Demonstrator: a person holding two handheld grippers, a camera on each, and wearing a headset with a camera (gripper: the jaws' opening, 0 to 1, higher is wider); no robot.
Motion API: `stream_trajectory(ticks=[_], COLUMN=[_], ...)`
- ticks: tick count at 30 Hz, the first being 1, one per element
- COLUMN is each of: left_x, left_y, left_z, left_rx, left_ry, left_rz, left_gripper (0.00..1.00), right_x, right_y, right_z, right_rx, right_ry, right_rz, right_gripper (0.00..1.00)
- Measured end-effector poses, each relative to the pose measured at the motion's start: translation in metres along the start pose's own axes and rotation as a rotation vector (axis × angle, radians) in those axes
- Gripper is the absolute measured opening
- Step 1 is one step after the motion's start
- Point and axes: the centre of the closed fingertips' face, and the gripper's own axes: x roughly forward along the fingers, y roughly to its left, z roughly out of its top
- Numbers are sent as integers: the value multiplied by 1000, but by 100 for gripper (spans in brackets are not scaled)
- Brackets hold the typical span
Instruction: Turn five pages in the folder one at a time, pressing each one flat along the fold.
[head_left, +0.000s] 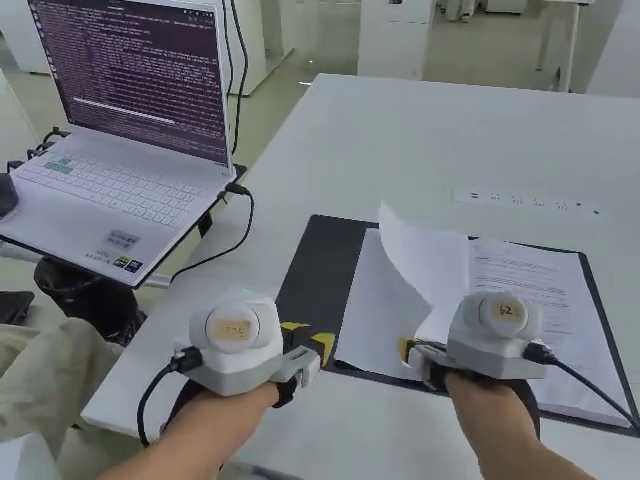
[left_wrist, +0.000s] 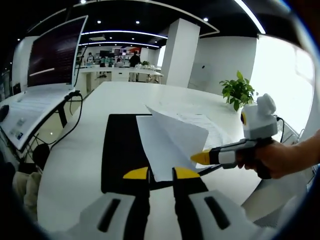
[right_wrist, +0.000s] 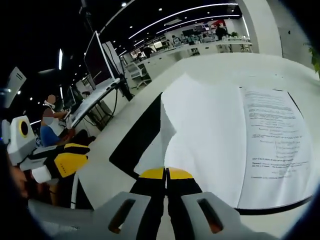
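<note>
fingers (right_wrist: 152, 174) of the right gripper (right_wrist: 166, 173) are pressed together on the near edge of a lifted page (head_left: 425, 262), which curls up over the open folder (head_left: 310, 270). left gripper (left_wrist: 161, 173) fingers stand slightly apart at the folder's black left cover.

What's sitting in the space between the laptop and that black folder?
In the head view, a black cable hangs from the laptop, then a strip of bare white table runs up to the folder.
</note>
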Motion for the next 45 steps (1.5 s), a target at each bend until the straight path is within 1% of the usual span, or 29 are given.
stream_trajectory(ticks=[3,6,8,11,15,18,20,23,26,30,32,33,35,36,37,38,39,41,44,45], left_x=[-2,-3,-4,-3,-1,0,1,2,3,5,6,6,8,9,10,11,13,17,27,31], left_y=[5,6,7,9,9,10,10,10,10,10,9,9,8,7,7,6,5,2,-4,-6], left_z=[-2,-3,-5,-7,-10,-9,-9,-10,-11,-13,-14,-14,-15,-17,-17,-18,-19,-20,-21,-20], left_rx=[-15,-6,-9,-17,-22,-21,-23,-19,-14,-12,-11,-9,-5,-2,2,6,11,22,71,82], left_ry=[2,10,14,15,23,24,26,32,36,45,51,53,60,66,69,74,78,89,110,112], left_rz=[8,13,14,20,21,24,24,26,26,23,20,19,17,14,12,9,6,-2,-25,-30], left_gripper=[15,15,15,15,15,15,15,15,15,15,15,15,15,15,15,15,15,15,16,16], right_x=[8,16,19,20,24,25,24,25,25,27,27,27,25,24,23,21,19,14,7,4], right_y=[2,0,-3,-5,-7,-6,-5,-4,-4,1,2,2,12,14,17,20,23,25,27,26], right_z=[-6,-13,-15,-20,-19,-21,-21,-21,-21,-21,-22,-22,-24,-25,-25,-25,-24,-21,-16,-11], right_rx=[-6,-4,-18,-19,-37,-44,-30,-38,-20,-23,-18,-15,4,1,-15,-15,-1,12,38,55], right_ry=[17,37,44,69,62,67,67,67,65,61,63,61,72,73,68,64,56,41,20,0], right_rz=[1,-4,-10,-12,-1,9,18,26,37,64,67,69,112,119,122,127,142,154,173,175], right_gripper=[0,0,0,0,0,2,4,4,5,9,10,10,8,8,10,10,10,11,13,13])
